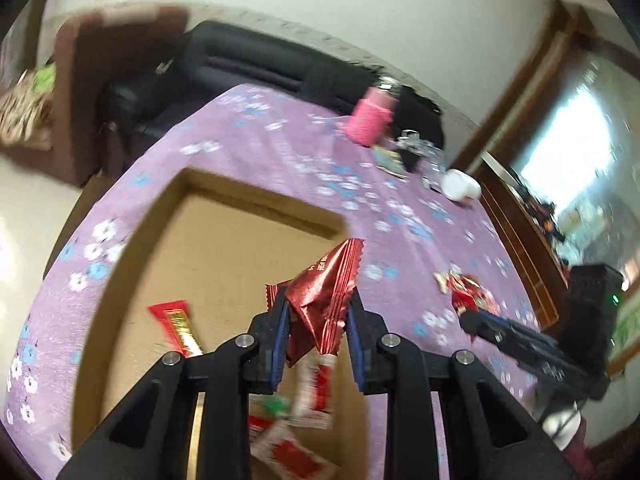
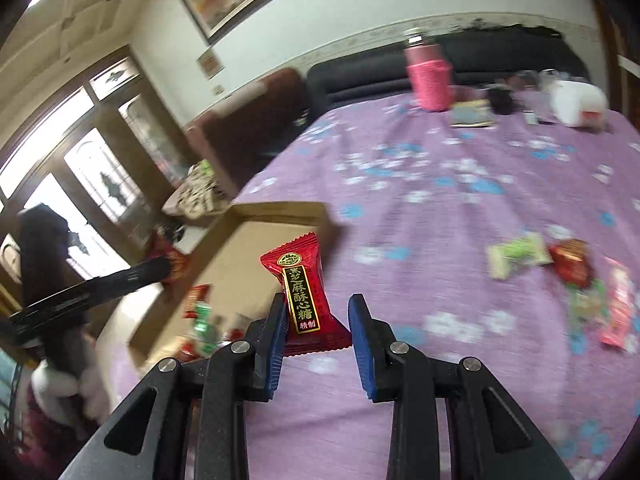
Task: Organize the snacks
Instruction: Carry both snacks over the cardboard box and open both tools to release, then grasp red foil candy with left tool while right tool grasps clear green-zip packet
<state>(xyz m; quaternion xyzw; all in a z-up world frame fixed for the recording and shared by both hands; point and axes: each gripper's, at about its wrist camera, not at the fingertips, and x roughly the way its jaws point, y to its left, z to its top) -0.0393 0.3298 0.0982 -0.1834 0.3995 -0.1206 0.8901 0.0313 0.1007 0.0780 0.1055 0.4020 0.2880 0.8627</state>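
Nearest the left wrist camera, the left gripper [image 1: 316, 316] is clamped on a crumpled red foil snack packet [image 1: 326, 296], its blue pads pressing the wrapper from both sides. It hangs above an open cardboard box [image 1: 224, 248] resting on the surface [image 1: 256, 136], which is covered in a purple cloth with a flower print. In the box lie a red and gold bar [image 1: 178, 326] at the left and several blurred red and white packets [image 1: 312, 388] below the gripper. Further right, loose red sweets [image 1: 464, 288] sit on the cloth just beside the tip of the right gripper [image 1: 476, 320].

In the right wrist view, the right gripper [image 2: 318, 328] is clamped on a red sesame candy packet [image 2: 300, 292], held upright by its lower end, beside the box corner [image 2: 280, 212]. To the right on the cloth lie a green and white sweet [image 2: 516, 256], a red sweet [image 2: 570, 266] and a pink packet [image 2: 618, 308]. At the far edge stand a pink bottle [image 2: 430, 80] and a white container [image 2: 576, 102].
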